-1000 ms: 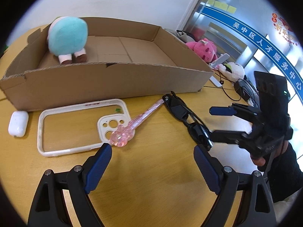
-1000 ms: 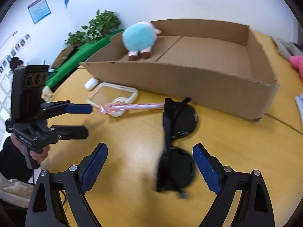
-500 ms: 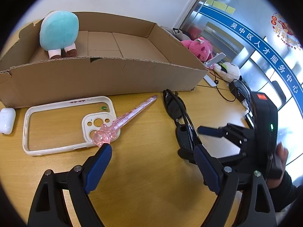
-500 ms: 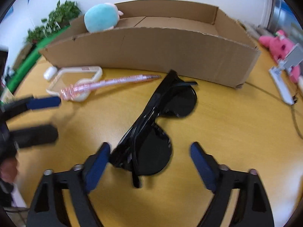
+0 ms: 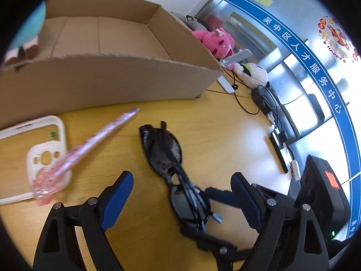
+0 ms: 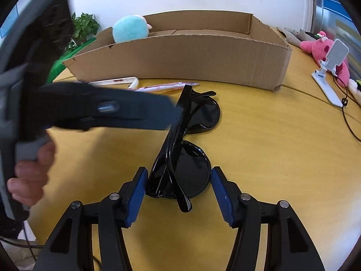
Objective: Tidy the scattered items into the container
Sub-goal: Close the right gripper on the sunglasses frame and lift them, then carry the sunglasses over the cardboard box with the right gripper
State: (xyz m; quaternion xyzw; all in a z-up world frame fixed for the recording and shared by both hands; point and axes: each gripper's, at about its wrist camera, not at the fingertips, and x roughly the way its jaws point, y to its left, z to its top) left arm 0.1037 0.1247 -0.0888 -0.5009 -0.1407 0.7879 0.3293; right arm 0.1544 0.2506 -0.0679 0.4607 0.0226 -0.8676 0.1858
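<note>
Black sunglasses (image 6: 180, 155) flat on worktop (image 6: 259, 158) before cardboard box (image 6: 180, 61), bracketed by part-open right gripper (image 6: 178, 194), seemingly not yet clamped; left gripper (image 5: 180, 194) wide open, empty.

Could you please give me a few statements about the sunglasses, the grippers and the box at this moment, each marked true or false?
1. The right gripper has one blue pad on each side of the near lens of the black sunglasses. True.
2. The sunglasses already lie inside the cardboard box. False: they lie folded on the wooden table, in front of the box.
3. The turquoise plush toy sits in the box. True.
4. The left gripper holds the pink pen. False: its jaws are open and empty; the pen lies across the white phone case.
5. The pink plush toy is in the box. False: it lies on the table outside it.
</note>
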